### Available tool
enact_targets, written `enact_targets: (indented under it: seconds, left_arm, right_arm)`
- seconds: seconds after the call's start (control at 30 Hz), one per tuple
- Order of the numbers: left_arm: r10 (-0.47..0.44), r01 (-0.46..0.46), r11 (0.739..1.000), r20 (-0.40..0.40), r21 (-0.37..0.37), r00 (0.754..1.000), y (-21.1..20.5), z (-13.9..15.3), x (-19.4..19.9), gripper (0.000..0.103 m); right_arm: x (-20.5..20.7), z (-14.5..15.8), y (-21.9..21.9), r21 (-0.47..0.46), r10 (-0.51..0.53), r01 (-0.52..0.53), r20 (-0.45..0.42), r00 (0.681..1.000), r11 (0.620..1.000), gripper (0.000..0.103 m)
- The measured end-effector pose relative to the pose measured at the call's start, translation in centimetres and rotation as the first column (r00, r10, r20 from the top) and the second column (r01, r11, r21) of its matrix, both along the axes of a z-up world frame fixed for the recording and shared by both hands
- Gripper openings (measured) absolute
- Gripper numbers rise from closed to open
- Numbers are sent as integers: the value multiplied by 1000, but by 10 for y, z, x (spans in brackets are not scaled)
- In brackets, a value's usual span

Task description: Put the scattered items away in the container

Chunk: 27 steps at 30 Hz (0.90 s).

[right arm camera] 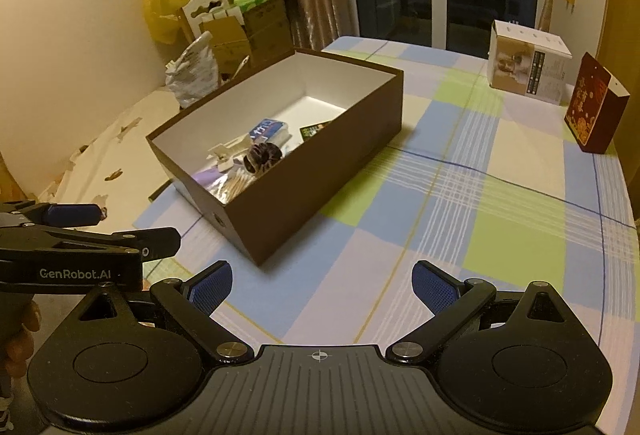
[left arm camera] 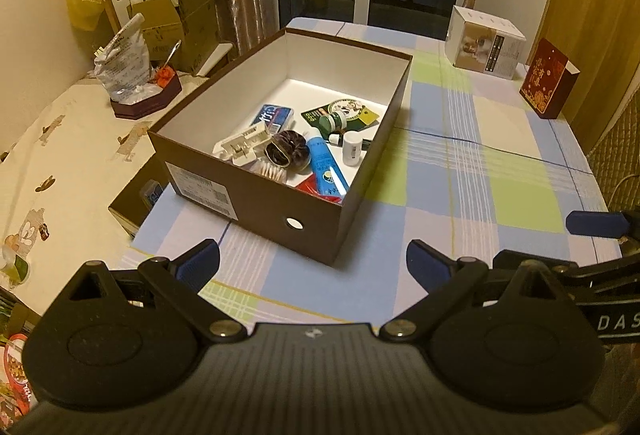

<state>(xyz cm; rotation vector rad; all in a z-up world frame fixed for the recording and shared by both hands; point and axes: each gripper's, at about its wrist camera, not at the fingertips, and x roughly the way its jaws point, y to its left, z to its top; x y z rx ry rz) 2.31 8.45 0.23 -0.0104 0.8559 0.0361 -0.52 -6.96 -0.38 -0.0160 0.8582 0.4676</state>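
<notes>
A brown cardboard box (left arm camera: 256, 203) with a white inside stands on the checked tablecloth. Inside lie several items: a blue tube (left arm camera: 325, 165), a dark hair scrunchie (left arm camera: 287, 151), a white plastic clip (left arm camera: 243, 145), a small white bottle (left arm camera: 352, 148), a green jar (left arm camera: 334, 121) and a blue pack (left arm camera: 272, 115). My left gripper (left arm camera: 313, 267) is open and holds nothing, just in front of the box's near wall. My right gripper (right arm camera: 322, 287) is also open, low over the cloth to the right of the box (right arm camera: 320, 163). The box's near wall hides part of its contents in the right wrist view.
A white carton (right arm camera: 528, 69) and a dark red box (right arm camera: 594, 115) stand at the table's far right. A crumpled bag (left arm camera: 122, 69) sits in a dark tray on the cream-covered surface to the left. Cartons and a chair are behind it.
</notes>
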Motion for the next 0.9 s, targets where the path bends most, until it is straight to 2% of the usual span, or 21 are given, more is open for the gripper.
enact_targets:
  seconds: [0.9]
  left_arm:
    - [18,-20,999,57,44,998,3,19,-14,98]
  right_arm:
    - [-10,15,9,17,17,-17,23,1000,1000,101]
